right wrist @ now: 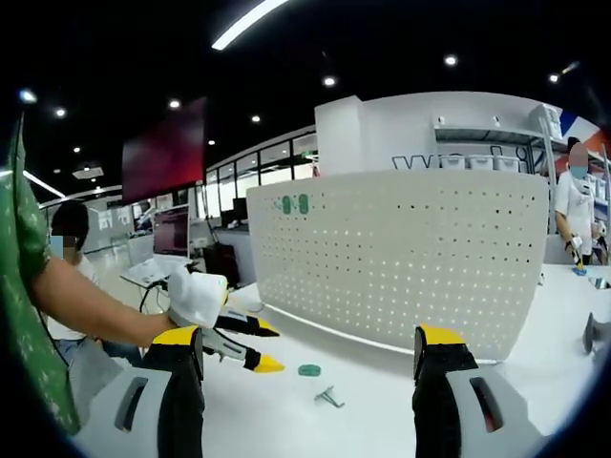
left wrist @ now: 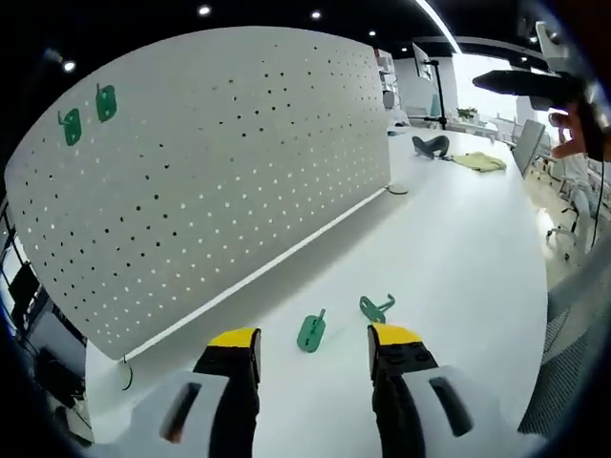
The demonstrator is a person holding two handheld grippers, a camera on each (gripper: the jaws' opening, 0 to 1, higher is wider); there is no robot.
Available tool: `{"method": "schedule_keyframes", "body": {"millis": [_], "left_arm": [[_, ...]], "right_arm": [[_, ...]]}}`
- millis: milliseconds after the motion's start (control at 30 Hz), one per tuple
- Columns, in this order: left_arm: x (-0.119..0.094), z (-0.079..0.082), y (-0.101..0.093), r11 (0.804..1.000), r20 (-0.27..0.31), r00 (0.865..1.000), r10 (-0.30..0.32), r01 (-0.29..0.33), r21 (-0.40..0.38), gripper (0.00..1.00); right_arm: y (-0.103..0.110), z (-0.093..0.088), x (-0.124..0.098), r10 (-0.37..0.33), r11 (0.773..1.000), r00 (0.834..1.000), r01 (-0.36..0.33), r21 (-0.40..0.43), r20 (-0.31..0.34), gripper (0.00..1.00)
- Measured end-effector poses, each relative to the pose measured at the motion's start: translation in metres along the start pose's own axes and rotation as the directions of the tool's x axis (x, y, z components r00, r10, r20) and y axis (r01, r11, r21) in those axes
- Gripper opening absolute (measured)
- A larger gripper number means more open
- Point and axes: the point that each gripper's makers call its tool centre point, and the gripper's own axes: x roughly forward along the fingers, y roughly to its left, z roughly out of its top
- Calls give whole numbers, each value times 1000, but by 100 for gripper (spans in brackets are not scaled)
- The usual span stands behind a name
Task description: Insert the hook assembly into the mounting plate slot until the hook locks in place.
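A white pegboard mounting plate (left wrist: 220,181) stands upright on the white table (left wrist: 458,258). Two green hooks (left wrist: 72,126) (left wrist: 106,102) hang near its top far corner. Two loose green hook assemblies lie on the table: one (left wrist: 311,331) just ahead of my left gripper (left wrist: 315,342), the other (left wrist: 375,308) a little to its right. My left gripper is open and holds nothing. In the right gripper view, my right gripper (right wrist: 310,339) is also open and empty. There the left gripper (right wrist: 267,346), in a gloved hand, hovers near a loose hook (right wrist: 309,370) and a second hook (right wrist: 329,397), in front of the pegboard (right wrist: 410,258).
A yellow cloth (left wrist: 479,162) and a dark object (left wrist: 431,145) lie at the far end of the table. The table's edge runs along the right, with chairs (left wrist: 573,205) beyond. A person (right wrist: 578,210) stands behind the pegboard's right end. Monitors (right wrist: 172,229) sit at the left.
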Motion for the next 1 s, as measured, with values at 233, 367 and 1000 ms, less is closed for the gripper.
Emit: {"method": "schedule_keyframes", "body": {"millis": [233,367,1000], "left_arm": [[17,-6,-1,998,-65,997,-49,51,41,46],[27,-6,2,995,-92,994,-61,68,73,44],[58,-16,-11,967,-190,971,-144,179,180,20]], "right_arm": [[-5,-6,3,-5,1000,1000,5,13,-13,93],[-7,-9,5,-5,1000,1000,6,19,-18,93],[-20,-19,8,-27,998,999,28,49,-26,93]]}}
